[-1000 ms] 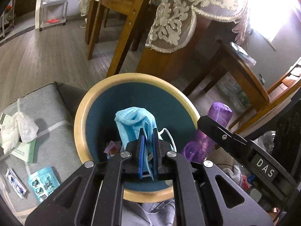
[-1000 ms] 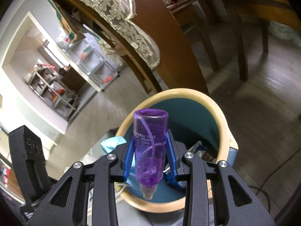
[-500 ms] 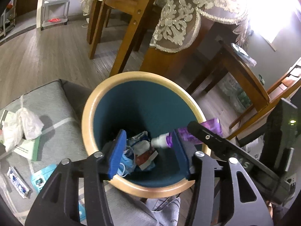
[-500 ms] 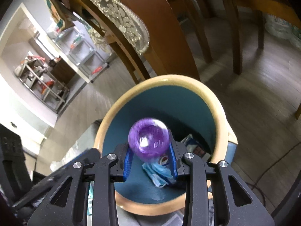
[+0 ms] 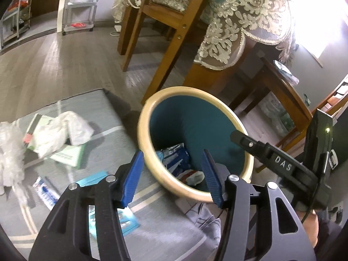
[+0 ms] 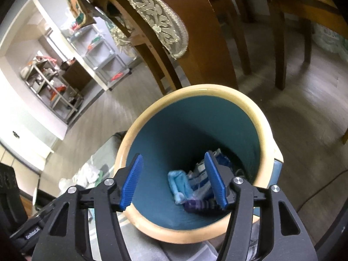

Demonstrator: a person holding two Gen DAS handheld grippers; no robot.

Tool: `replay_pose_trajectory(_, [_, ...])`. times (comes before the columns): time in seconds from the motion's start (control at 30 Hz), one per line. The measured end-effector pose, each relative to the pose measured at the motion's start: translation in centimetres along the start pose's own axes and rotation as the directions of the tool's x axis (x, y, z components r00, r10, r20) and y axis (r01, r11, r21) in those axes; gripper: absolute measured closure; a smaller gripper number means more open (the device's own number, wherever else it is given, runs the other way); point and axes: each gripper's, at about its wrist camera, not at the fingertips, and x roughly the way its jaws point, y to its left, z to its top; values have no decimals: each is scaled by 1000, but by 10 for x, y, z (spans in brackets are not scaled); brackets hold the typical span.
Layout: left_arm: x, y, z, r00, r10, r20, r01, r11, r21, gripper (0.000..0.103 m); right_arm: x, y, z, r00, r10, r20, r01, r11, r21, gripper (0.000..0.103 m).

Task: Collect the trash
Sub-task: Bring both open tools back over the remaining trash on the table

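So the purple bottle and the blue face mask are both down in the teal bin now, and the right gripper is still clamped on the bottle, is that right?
Not quite. The purple bottle and the blue face mask do lie at the bottom of the teal bin, but the right gripper is not clamped on the bottle: its jaws have just been opening, and nothing sits between its fingers. The right wrist view shows this.

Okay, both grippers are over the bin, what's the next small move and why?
Probably swing the left gripper left toward the crumpled white tissue on the grey mat. Both the left and the right gripper are open and empty after opening their jaws, the purple bottle and blue mask lie in the bin, and litter remains on the mat.
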Motion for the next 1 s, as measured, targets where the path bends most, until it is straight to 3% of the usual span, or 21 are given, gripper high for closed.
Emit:
replay_pose_trajectory(0.33, [-37,37,-16,998,58,31,-57,998,-42,46,-9,29,-12,999,48,-4,-49,994,-98,39])
replay_pose_trajectory(1.0, [-93,113,-60,980,198,31,-193,975,-109,44,-1,100,-55,984,121,-132,-158,934,-320,28])
